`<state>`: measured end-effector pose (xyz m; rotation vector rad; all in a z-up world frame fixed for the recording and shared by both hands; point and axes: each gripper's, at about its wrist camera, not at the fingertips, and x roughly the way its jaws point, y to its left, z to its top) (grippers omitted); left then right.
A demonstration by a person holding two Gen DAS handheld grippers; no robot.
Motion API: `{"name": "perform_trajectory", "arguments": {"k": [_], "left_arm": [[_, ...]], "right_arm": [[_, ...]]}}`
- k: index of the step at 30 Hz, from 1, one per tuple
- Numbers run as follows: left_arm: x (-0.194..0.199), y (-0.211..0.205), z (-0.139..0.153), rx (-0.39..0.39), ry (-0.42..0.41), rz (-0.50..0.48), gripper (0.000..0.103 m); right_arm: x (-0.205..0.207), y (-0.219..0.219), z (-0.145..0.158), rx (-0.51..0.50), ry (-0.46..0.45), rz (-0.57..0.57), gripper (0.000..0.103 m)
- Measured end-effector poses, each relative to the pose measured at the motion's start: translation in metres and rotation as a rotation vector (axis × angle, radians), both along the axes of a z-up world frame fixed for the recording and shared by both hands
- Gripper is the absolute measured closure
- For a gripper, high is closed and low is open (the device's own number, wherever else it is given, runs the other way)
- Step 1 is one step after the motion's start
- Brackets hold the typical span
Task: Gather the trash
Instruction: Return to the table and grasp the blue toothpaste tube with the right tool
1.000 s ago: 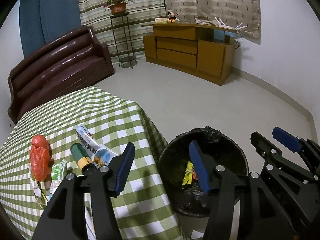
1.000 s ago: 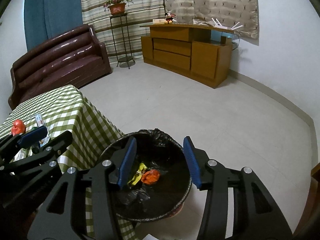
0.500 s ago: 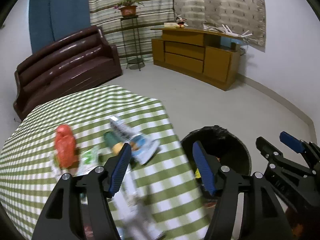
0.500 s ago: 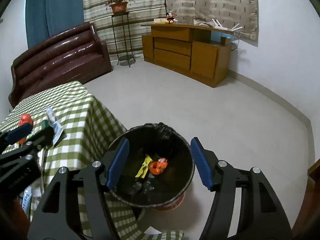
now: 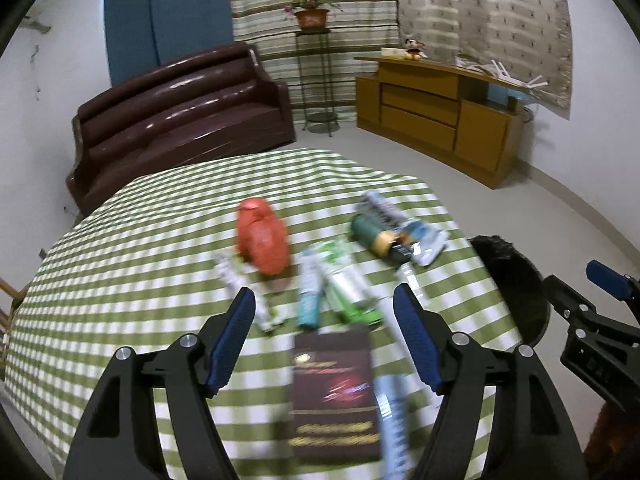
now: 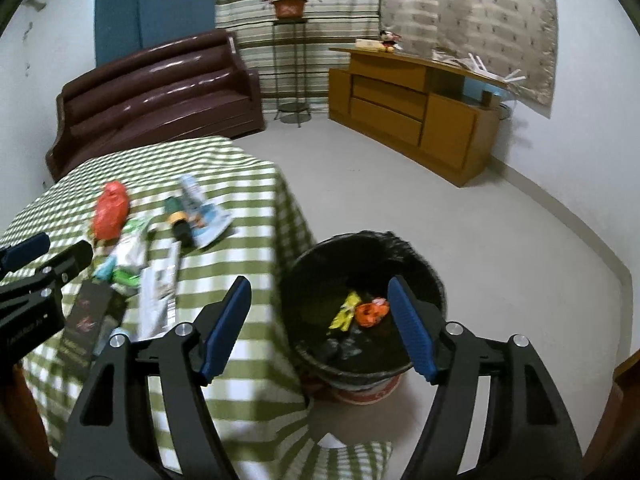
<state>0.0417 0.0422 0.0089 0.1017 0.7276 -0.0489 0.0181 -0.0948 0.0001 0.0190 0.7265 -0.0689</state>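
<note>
There's your trash, spread across the green-checked desk [image 5: 132, 264]: a crumpled red bag [image 5: 262, 236] at the far side, a green can [image 5: 370, 232] lying on a blue-and-white wrapper [image 5: 420, 240] to its right, a light blue tube [image 5: 310, 292] and a green-and-white packet [image 5: 352, 292] in the middle, and a dark maroon box [image 5: 334, 388] nearest you. Motion blur softens all of it, so the smaller scraps around the red bag are hard to name.

The relation that matters: your left hand-held gripper [image 5: 324, 332] sits right over the pile, and the tube and the packet lie just ahead of its tips, between the two blue pads [image 5: 236, 332]. Both pieces run lengthwise away from you, roughly in line with the fingers. The maroon box lies under the gripper, its long axis also pointing away. The left is clearly the nearer tool, I'd say; the next grab looks like one of those middle pieces, and a straight drop forward would straddle them across their narrow width.

Left jaws are spread wide, holding nothing, touching nothing that I can see.

Your right hand-held gripper [image 6: 320, 328] is off the desk edge, hanging above the black-lined trash bin [image 6: 430, 276] on the floor beside the desk. Wide open too, and empty. Inside the bin you can see a yellow wrapper [image 6: 344, 314] and an orange scrap [image 6: 370, 312] at the bottom. Beyond all that, the brown sofa [image 5: 180, 120] and the wooden cabinet [image 5: 436, 116] stand well apart.
</note>
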Motion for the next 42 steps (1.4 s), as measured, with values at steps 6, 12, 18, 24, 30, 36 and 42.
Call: {"name": "perform_trajectory", "arguments": {"k": [6,12,18,24,30,36,42], "left_arm": [[-0.015,0.038,-0.004,0.015,-0.017,0.049,0.033],[-0.027,0.075,-0.011,0.012,-0.008,0.103,0.033],[-0.04,0.104,-0.019,0.013,0.002,0.146,0.033],[-0.048,0.124,-0.028,0.013,0.013,0.172,0.033],[-0.052,0.132,-0.031,-0.005,0.019,0.177,0.033],[-0.052,0.13,-0.034,-0.013,0.03,0.163,0.033],[-0.05,0.124,-0.034,-0.021,0.034,0.153,0.033]], "right_arm": [[-0.014,0.042,0.002,-0.014,0.006,0.065,0.034],[-0.028,0.073,-0.005,-0.01,0.021,0.112,0.034],[-0.037,0.101,-0.012,-0.015,0.039,0.153,0.035],[-0.038,0.119,-0.025,-0.03,0.079,0.169,0.041],[-0.038,0.128,-0.037,-0.032,0.122,0.179,0.045],[-0.037,0.134,-0.043,-0.05,0.137,0.19,0.055],[-0.038,0.132,-0.042,-0.046,0.135,0.201,0.08]]}}
